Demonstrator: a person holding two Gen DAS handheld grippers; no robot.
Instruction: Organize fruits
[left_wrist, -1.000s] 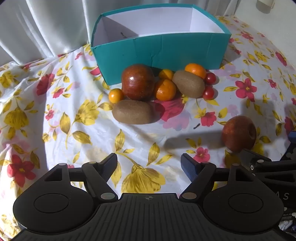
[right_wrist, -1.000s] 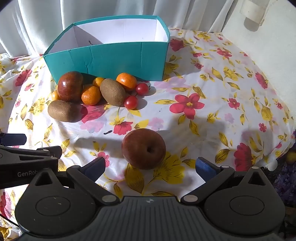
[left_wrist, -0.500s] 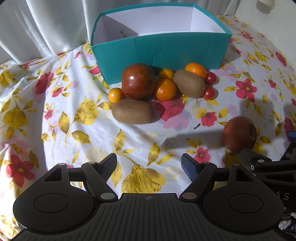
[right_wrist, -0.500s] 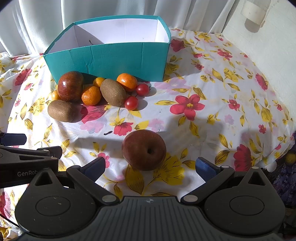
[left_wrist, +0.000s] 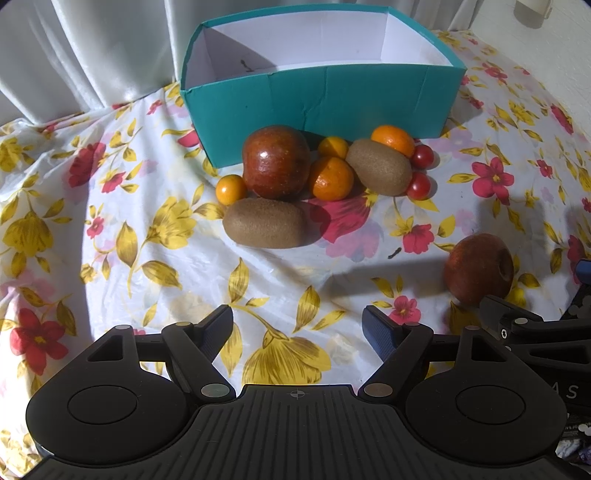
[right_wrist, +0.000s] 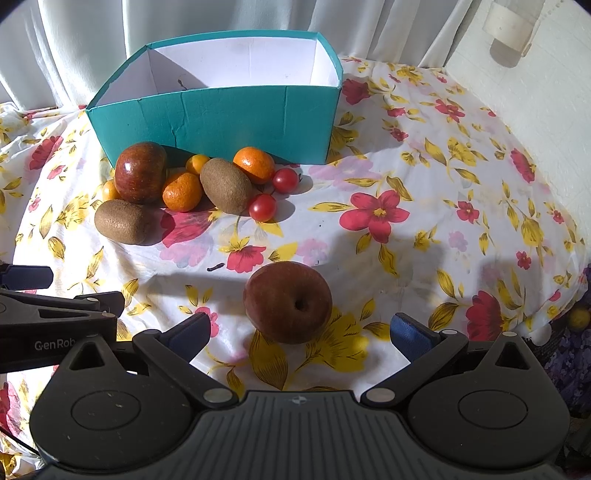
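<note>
Teal box (right_wrist: 221, 114) appears empty, floor partly hidden; all fruit sits on the desk (right_wrist: 443, 177). Left tongs (left_wrist: 297, 325) and right tongs (right_wrist: 301, 328) gape apart, holding nothing.

Strong sunlight falls on the middle of both frames, and the lower part lies in shadow. A glare spot shines on the glossy apple (left_wrist: 275, 167). Fisheye bending curves the edges; focus is sharp.

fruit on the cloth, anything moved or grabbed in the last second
Nothing visibly changed. Both the left gripper and the right gripper stay open and empty, the lone apple lies untouched, and the teal box is still empty as far as can be seen.
</note>
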